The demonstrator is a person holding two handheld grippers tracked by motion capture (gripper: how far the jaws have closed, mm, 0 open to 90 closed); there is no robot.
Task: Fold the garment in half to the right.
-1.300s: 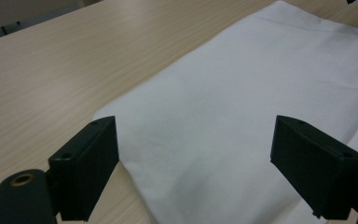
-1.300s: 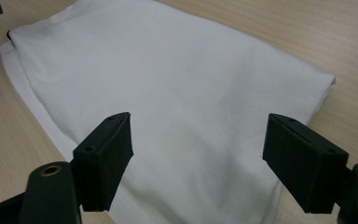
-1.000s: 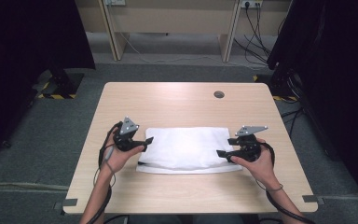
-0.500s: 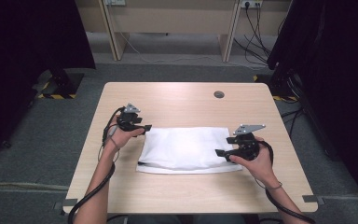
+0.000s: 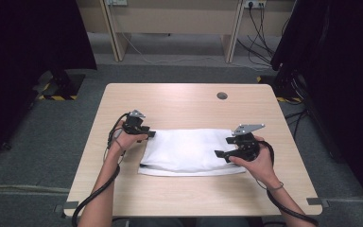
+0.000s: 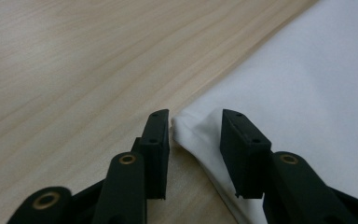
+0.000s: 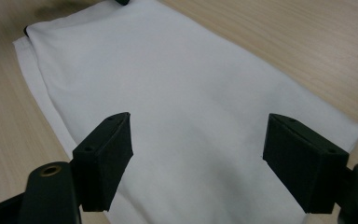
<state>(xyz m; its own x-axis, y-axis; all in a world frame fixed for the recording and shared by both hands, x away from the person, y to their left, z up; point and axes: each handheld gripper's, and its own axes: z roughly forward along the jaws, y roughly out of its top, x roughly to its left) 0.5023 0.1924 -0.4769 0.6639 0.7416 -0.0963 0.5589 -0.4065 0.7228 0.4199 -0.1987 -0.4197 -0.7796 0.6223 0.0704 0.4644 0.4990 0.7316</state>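
A folded white cloth [image 5: 189,152] lies flat in the middle of the wooden table [image 5: 179,101]. My left gripper [image 5: 150,134] is at the cloth's far left corner. In the left gripper view its jaws stand a narrow gap apart, with that corner [image 6: 191,127] lying between them and not pinched. My right gripper [image 5: 220,153] hovers over the cloth's right end. In the right gripper view its jaws are spread wide above the white cloth [image 7: 186,93], holding nothing.
A round cable hole [image 5: 222,95] sits in the table's far right part. Bare wood surrounds the cloth on all sides. Beyond the table are grey carpet, desk legs with cables [image 5: 260,19] and dark curtains on both sides.
My left gripper has moved away from me along the cloth's left edge to its far left corner. The right gripper has barely shifted over the right end.
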